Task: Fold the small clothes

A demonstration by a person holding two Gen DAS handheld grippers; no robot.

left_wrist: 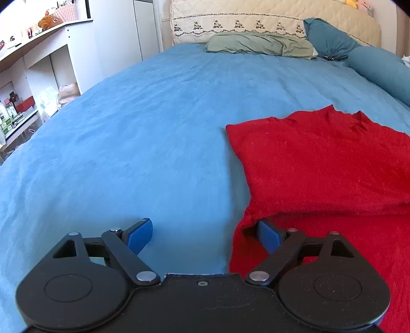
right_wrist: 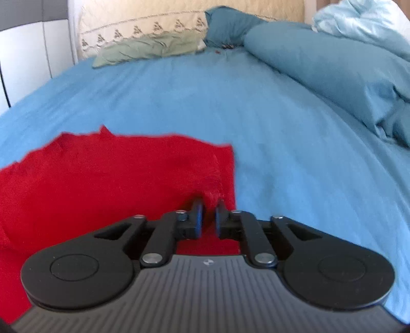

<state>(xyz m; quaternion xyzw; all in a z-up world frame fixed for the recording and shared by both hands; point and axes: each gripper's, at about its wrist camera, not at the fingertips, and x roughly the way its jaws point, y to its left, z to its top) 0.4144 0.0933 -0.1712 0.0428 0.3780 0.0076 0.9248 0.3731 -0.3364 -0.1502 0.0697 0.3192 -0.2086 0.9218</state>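
Observation:
A red garment point(left_wrist: 320, 164) lies on the blue bed sheet point(left_wrist: 141, 133), its near part folded over itself. My left gripper point(left_wrist: 205, 234) is open at the garment's left edge, with its right blue pad point(left_wrist: 267, 234) tucked under the red fold and its left pad point(left_wrist: 139, 237) over bare sheet. In the right wrist view the garment point(right_wrist: 102, 179) fills the left side. My right gripper point(right_wrist: 208, 217) is shut on a pinch of red fabric at the garment's right edge.
Pillows point(left_wrist: 258, 43) and a teal duvet point(right_wrist: 333, 64) lie at the head and right side of the bed. White shelves point(left_wrist: 30, 84) with small items stand off the bed's left side. A quilted headboard point(left_wrist: 256, 20) is behind.

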